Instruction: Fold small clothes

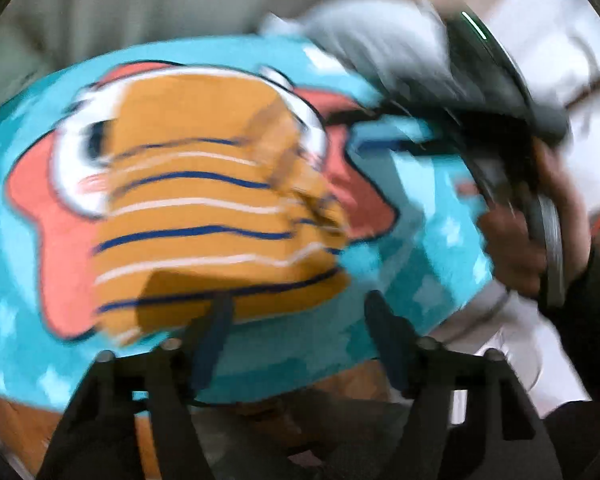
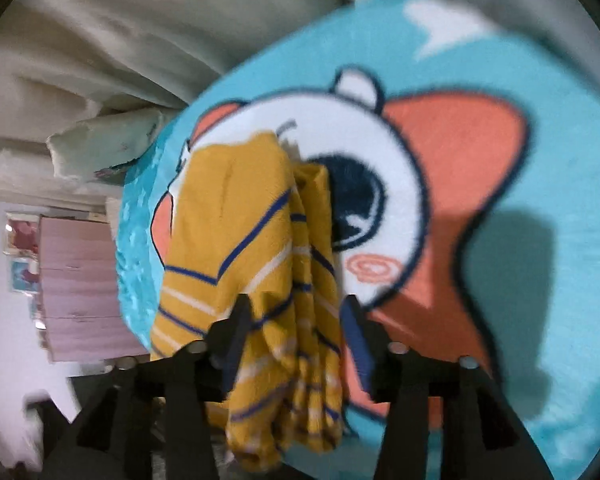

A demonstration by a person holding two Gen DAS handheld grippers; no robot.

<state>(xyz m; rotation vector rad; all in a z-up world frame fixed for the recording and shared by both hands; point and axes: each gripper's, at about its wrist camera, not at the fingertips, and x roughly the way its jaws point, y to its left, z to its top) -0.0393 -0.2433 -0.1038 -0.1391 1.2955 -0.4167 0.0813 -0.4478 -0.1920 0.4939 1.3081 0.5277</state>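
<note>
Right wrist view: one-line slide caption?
Open right gripper straddles a bunched yellow striped garment lying on a turquoise cartoon mat, its fingers not pressing on the cloth.

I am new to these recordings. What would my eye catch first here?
First, the mustard striped garment, lying folded in the middle of a bright turquoise cartoon mat. Next, the black right tongs, open, with the garment's bunched edge between the fingers. In the left view, a hand shows at the right.
</note>
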